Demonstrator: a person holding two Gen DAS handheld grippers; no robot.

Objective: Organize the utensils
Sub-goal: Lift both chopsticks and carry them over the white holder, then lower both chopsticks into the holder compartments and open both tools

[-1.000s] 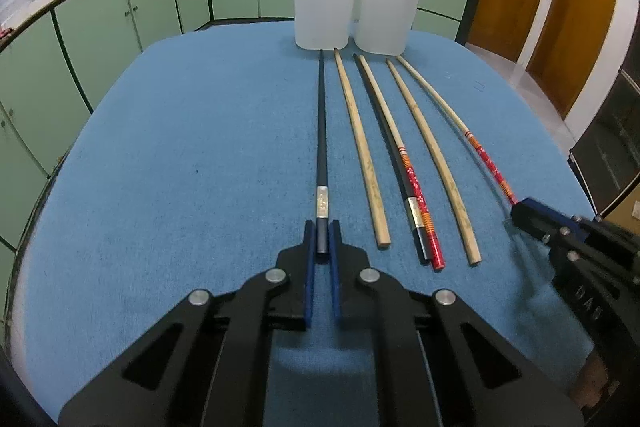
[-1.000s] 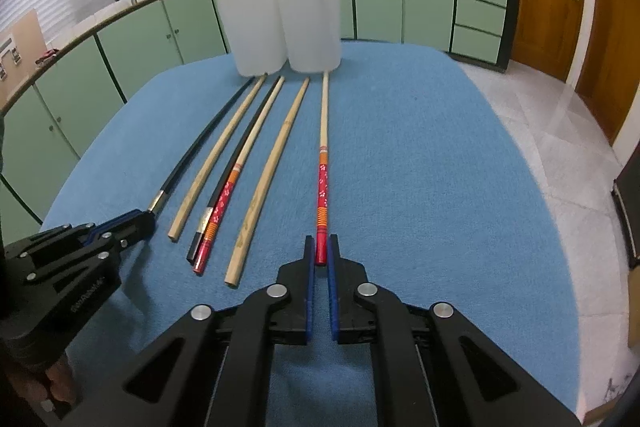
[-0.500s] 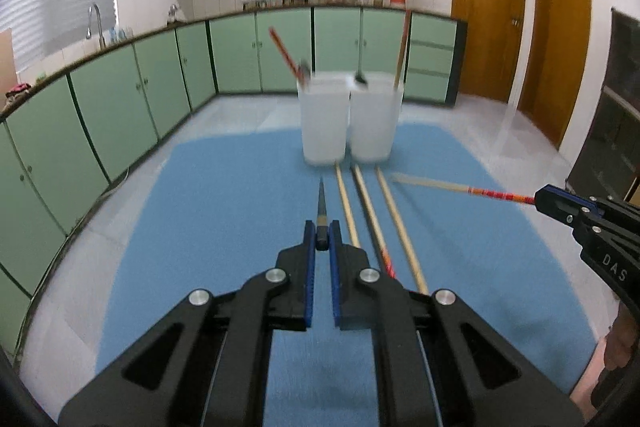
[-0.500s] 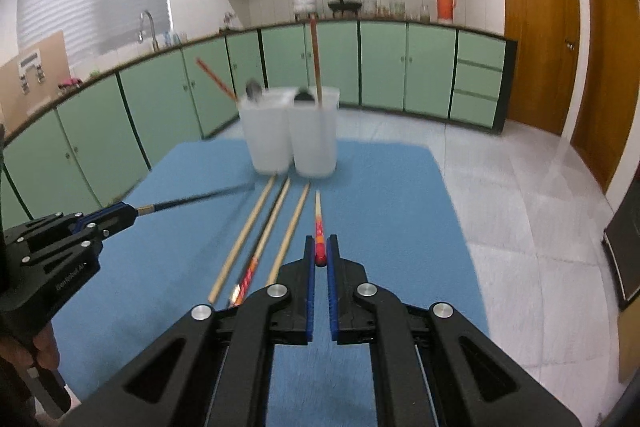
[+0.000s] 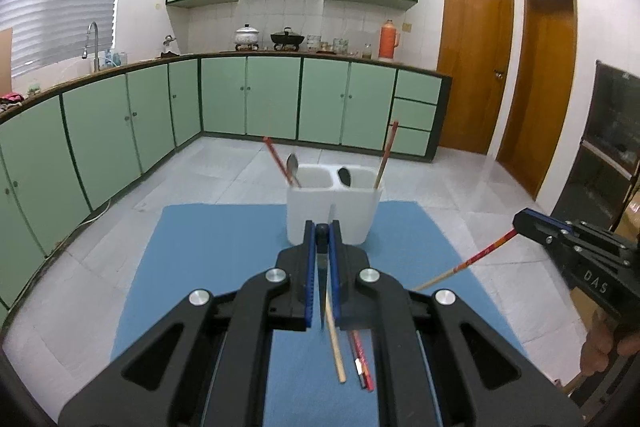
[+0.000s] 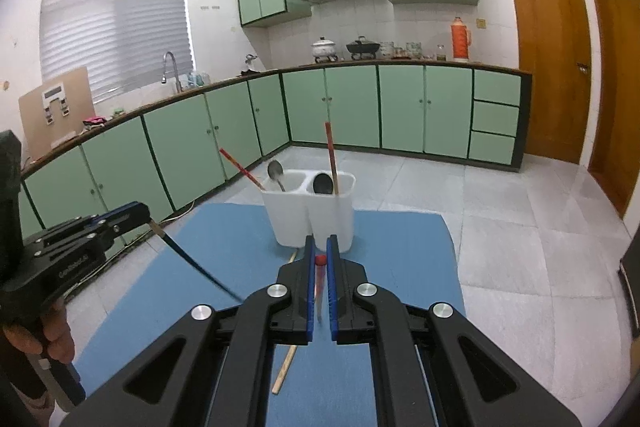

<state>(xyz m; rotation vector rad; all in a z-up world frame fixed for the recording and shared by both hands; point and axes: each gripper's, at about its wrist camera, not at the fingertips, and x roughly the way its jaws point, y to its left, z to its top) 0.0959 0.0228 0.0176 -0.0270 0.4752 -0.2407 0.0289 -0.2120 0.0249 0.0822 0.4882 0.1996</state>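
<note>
Green kitchen cabinets fill the background of the left wrist view, and a blue surface [image 5: 208, 267] spreads below them. At the frame's centre the left gripper [image 5: 321, 231] is clamped on the butt end of a black chopstick [image 5: 322, 303], whose shaft hangs down between the jaws. Just beyond it stands a white two-compartment holder [image 5: 334, 211] with a spoon and a chopstick in each well. Two loose chopsticks, a plain wooden chopstick [image 5: 335, 351] and a red patterned chopstick [image 5: 362, 359], lie on the blue cloth at lower centre. At the right edge the right gripper [image 5: 520, 219] holds a red-ended chopstick [image 5: 468, 263] slanting down to the left.

From the right wrist view, that gripper [image 6: 319, 259] is closed on the red end [image 6: 319, 259] of its stick, the holder [image 6: 308, 215] right behind it. At left the left gripper [image 6: 142, 213] carries the black chopstick [image 6: 196, 267] sloping down toward the centre.

Each stick looks light, stiff and smooth, likely to pivot or slip when pinched at one end. A firm hold near the butt end probably suits dropping it tip-first into a well.
</note>
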